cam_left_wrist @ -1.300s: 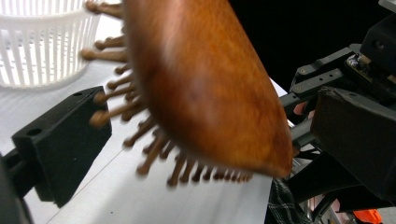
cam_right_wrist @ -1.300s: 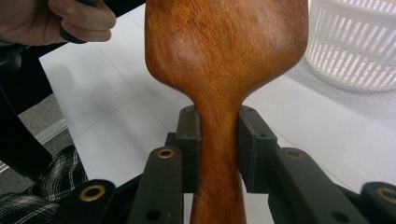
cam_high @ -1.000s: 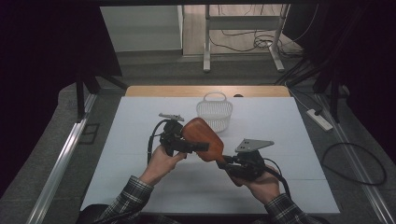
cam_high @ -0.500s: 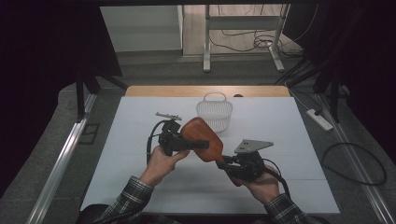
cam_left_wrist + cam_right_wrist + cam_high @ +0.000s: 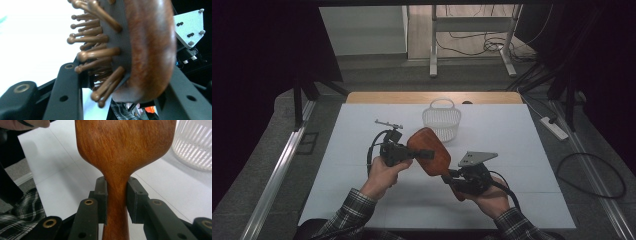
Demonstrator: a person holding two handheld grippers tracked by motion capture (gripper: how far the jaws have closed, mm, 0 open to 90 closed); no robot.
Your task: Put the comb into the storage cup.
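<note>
Two grippers clamp the brown wooden paddle hairbrush [image 5: 430, 150], held above the counter [image 5: 362, 205] near the white plastic basket [image 5: 442, 120]: right gripper [image 5: 117, 195] on handle, left gripper [image 5: 424, 154] just closed across head. Handover step; next, right releases.

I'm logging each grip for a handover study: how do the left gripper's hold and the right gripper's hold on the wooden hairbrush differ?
The left gripper clamps the wooden hairbrush across its wide head, one of the jaws on the bristle side, one on the smooth back; its jaws have just been closing. The right gripper pinches the narrow handle neck from both sides. The left comes in from the side, the right from below the handle. Both are shut on the brush above the table.
</note>
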